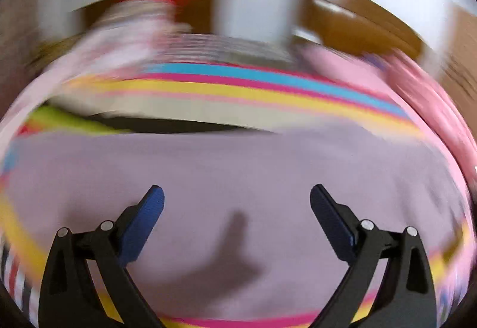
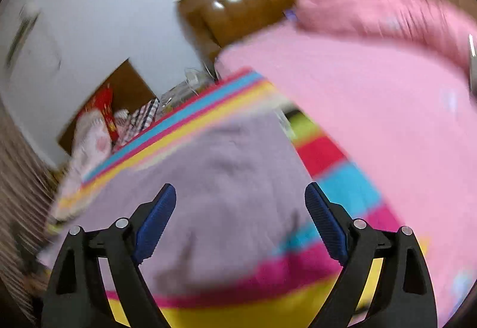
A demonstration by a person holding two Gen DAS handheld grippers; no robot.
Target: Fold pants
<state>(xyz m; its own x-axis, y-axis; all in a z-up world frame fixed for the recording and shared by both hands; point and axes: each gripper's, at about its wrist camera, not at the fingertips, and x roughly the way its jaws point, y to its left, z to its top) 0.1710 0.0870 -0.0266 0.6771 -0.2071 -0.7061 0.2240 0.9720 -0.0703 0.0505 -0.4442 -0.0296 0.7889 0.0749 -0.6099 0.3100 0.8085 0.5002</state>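
Note:
The lilac pants [image 1: 238, 167] lie flat on a bed with a striped cover [image 1: 238, 86]. Both views are motion-blurred. My left gripper [image 1: 237, 193] is open and empty, hovering over the lilac cloth. In the right wrist view the pants [image 2: 232, 179] lie below and ahead of my right gripper [image 2: 240, 193], which is open and empty. The cloth's right edge ends near the right finger [image 2: 325, 223].
A pink blanket [image 2: 387, 107] covers the right side of the bed, with a pink bundle [image 2: 372, 9] behind it. A brown wooden headboard [image 2: 253, 6] stands at the back. A pile of clothes and a red bag [image 2: 101, 113] sit at the far left.

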